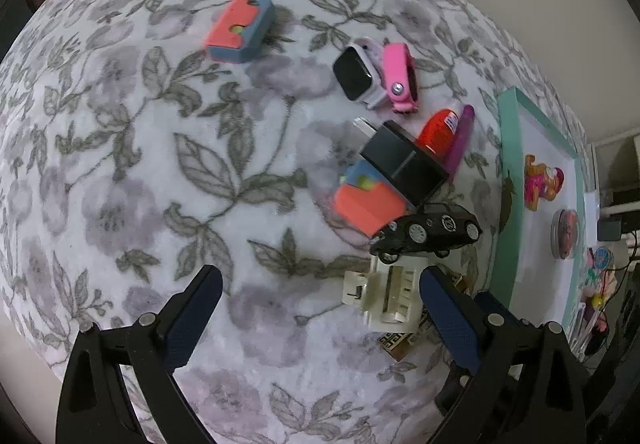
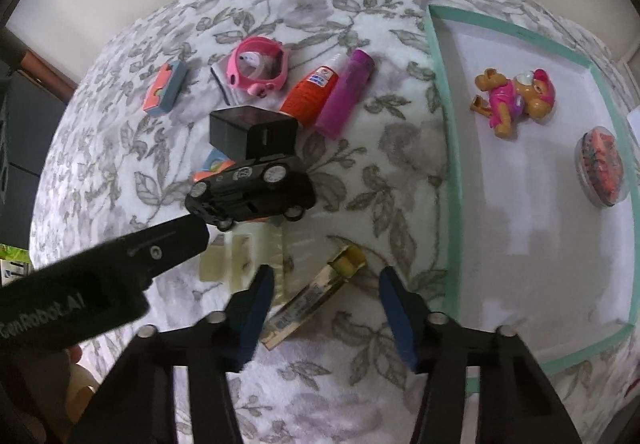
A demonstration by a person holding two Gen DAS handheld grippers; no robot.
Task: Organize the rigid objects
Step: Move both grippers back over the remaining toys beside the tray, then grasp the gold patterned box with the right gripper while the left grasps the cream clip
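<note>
Both jaws spread wide, gripping nothing: left gripper (image 1: 320,308) hovering beside the white plastic connector (image 1: 384,294), right gripper (image 2: 326,308) poised over the gold patterned tube (image 2: 316,300), not yet closed on it.

Early going, by the look of it. Already in the teal-rimmed tray (image 2: 446,147): pup figurine (image 2: 514,99) and round clear case (image 2: 602,167). Still out on the floral cloth (image 1: 140,163): black toy car (image 2: 252,189) leaning on the black charger block (image 2: 252,131), red bottle (image 2: 310,93) touching the purple tube (image 2: 346,93), pink watch (image 2: 258,65), white smartwatch (image 1: 356,71), two coral-and-blue blocks (image 1: 240,27) (image 1: 366,199) well apart. Most of the sorting left.
</note>
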